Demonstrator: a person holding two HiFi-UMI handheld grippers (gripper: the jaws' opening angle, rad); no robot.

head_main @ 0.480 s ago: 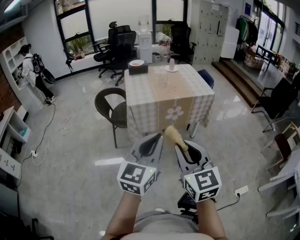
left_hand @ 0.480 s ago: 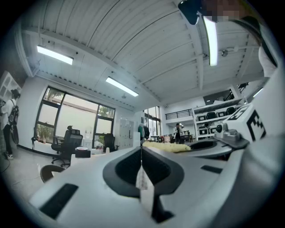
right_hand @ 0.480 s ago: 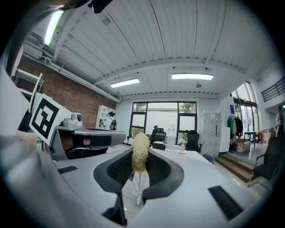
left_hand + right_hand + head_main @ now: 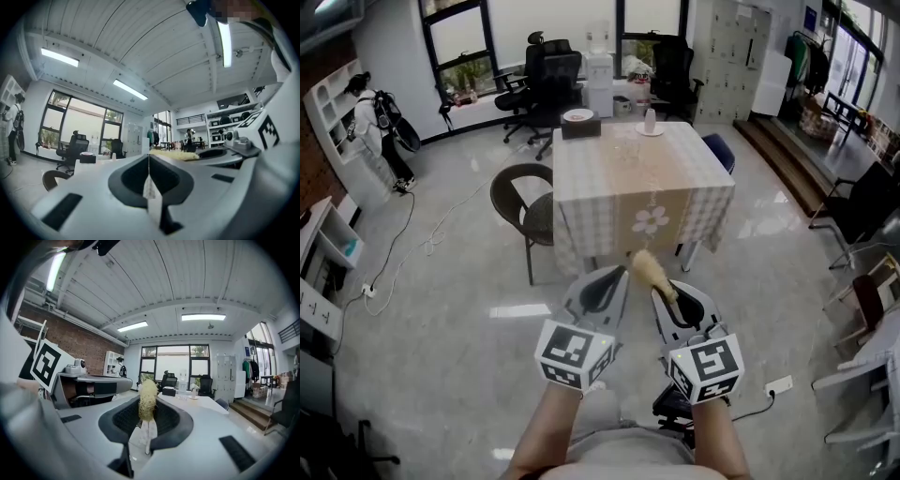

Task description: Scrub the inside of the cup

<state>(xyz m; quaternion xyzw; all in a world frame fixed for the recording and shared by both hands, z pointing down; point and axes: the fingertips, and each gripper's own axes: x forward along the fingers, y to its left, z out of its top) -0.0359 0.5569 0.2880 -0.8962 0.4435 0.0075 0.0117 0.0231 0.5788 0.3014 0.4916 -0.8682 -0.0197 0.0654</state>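
A table with a checked cloth (image 4: 609, 202) stands a few steps ahead in the head view. On it, near the far middle, is a faint clear glass cup (image 4: 626, 150). Both grippers are held low in front of me, far short of the table. My left gripper (image 4: 613, 274) (image 4: 149, 161) is shut with nothing between its jaws. My right gripper (image 4: 662, 292) (image 4: 146, 430) is shut on the handle of a brush, whose pale yellow fibrous head (image 4: 644, 266) (image 4: 147, 401) sticks out past the fingertips. That brush head (image 4: 176, 155) also shows in the left gripper view.
A round wicker chair (image 4: 521, 210) stands at the table's left side and a blue seat (image 4: 718, 150) at its right. A dark box with a plate (image 4: 578, 123) and a white bottle on a saucer (image 4: 650, 122) sit at the table's far end. A person (image 4: 371, 127) stands by shelves at far left.
The head view has shifted a little, so the table and room sit slightly differently in frame. Both grippers and the brush keep the same pose.
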